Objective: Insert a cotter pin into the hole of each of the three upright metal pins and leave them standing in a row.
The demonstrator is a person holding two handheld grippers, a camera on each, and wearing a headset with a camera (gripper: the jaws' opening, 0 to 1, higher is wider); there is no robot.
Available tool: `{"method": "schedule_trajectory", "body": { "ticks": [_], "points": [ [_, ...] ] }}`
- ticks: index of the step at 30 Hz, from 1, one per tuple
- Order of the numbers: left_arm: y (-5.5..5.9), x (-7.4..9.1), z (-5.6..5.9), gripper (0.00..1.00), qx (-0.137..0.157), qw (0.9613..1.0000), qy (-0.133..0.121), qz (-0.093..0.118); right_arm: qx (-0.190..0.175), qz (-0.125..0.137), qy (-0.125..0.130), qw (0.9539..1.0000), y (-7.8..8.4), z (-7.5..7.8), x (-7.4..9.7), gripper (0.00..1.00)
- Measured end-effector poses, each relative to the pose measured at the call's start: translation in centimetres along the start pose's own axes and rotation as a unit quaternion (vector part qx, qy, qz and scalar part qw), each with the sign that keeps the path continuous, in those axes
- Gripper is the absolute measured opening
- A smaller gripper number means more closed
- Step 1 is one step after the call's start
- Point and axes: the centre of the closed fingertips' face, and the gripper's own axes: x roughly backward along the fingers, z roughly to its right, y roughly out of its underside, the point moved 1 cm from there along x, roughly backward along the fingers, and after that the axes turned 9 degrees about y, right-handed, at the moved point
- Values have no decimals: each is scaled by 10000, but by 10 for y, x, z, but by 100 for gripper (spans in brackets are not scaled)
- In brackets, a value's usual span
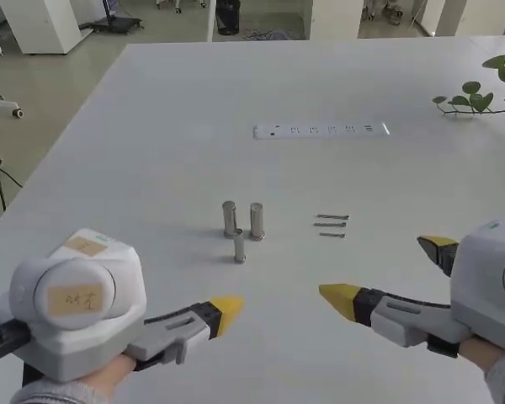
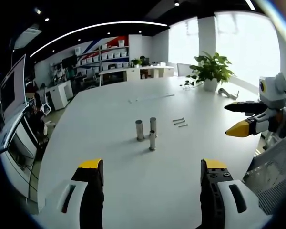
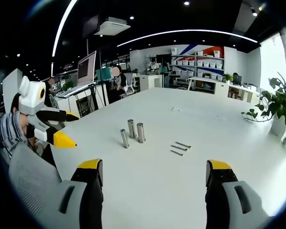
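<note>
Over white surface, left gripper and right gripper hover, fingers spread wide, empty; power strip, clearest in head view, beyond three clustered upright metal pins; three cotter pins flat beside them.

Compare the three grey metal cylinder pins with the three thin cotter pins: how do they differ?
The grey metal cylinder pins stand upright; the thin metal cotter pins lie flat. The cylinder pins are thick and form a triangle; the cotter pins are slender and parallel. Both groups number three.
</note>
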Motion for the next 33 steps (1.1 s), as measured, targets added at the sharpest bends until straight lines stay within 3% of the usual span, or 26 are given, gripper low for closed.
{"method": "schedule_trajectory", "body": {
  "ticks": [33],
  "points": [
    [-2,1,-3,80,-133,9999,-40,-2,-55,44,-26,10000,-3,1,0,85]
  ]
}}
